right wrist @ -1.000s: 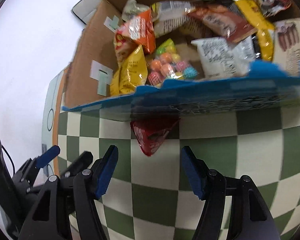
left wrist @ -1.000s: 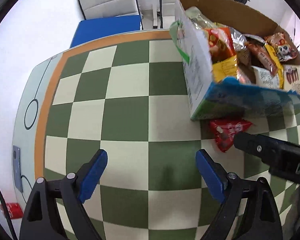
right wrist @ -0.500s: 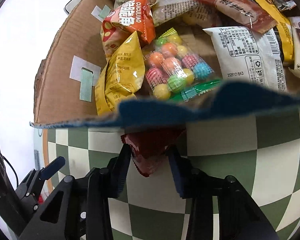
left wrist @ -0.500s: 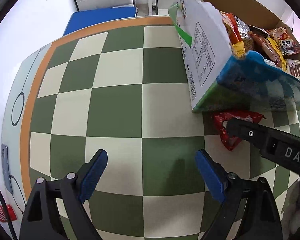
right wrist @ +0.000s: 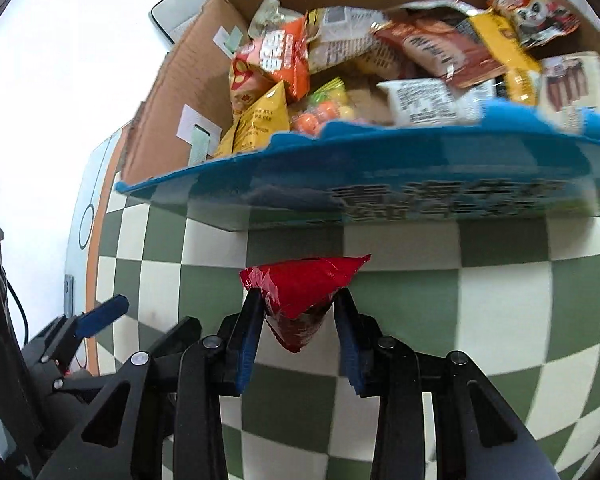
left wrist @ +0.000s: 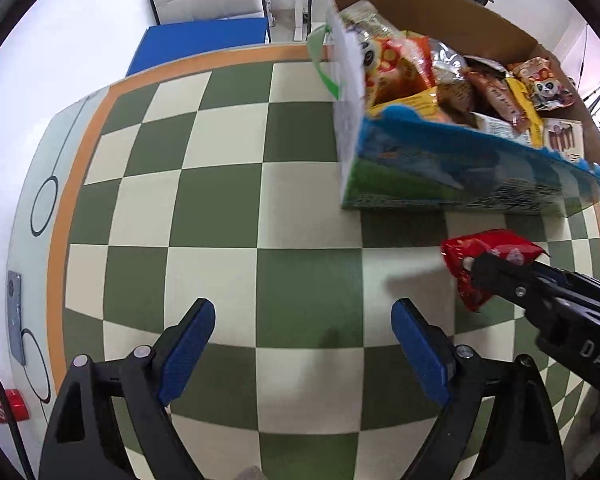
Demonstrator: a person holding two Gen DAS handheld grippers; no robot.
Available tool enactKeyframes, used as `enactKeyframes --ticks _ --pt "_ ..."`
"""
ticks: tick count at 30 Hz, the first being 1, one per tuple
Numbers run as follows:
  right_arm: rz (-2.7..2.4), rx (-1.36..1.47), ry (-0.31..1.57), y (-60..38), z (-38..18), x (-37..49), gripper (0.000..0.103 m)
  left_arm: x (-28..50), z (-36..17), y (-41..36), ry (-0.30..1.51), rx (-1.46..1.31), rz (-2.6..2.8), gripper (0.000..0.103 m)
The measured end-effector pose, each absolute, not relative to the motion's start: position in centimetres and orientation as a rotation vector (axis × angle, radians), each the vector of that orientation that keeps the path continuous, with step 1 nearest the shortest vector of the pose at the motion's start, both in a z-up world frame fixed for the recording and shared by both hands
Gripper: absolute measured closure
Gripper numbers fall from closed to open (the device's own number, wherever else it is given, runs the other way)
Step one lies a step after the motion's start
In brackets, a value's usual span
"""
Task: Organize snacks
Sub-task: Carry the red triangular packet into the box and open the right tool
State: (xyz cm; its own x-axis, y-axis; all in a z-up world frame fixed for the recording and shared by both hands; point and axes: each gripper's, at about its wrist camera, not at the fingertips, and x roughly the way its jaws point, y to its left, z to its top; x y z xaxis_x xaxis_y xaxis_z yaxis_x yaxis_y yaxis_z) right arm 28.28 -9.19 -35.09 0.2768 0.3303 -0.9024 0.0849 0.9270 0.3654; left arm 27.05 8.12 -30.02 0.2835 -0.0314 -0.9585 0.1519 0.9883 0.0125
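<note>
Closing in from a wide spread, the right hand-held gripper [right wrist: 296, 316] is now pinching the red snack packet [right wrist: 300, 300], which is coming up off the checked bench [left wrist: 220, 200] just in front of the cardboard box [right wrist: 380, 184] standing toward the bench's far right corner. That grip is probably setting up the drop into the box, already crowded with other packets. Meanwhile the left hand-held gripper [left wrist: 304, 336] is hanging spread and empty over the bench middle, while the packet is looking crumpled, glossy and soft, its top corners sticking out beyond the pads.
</note>
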Motion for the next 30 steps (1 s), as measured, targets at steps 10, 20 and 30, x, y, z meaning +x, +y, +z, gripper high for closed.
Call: enactKeyframes --ticks 10,20,30 --pt "0.171 0.415 1.223 -13.7 -30.1 23.8 0.064 24.7 -25.4 6.2 1.246 0.076 -0.159 0.013" --pt "0.17 0.473 1.126 -19.2 -22.4 22.0 0.064 26.6 -18.3 3.5 1.149 -0.001 -0.237 0.01" --pt "0.177 0.487 1.04 -22.4 -17.1 24.3 0.064 31.8 -15.6 0.2 1.118 0.029 -0.214 0.002"
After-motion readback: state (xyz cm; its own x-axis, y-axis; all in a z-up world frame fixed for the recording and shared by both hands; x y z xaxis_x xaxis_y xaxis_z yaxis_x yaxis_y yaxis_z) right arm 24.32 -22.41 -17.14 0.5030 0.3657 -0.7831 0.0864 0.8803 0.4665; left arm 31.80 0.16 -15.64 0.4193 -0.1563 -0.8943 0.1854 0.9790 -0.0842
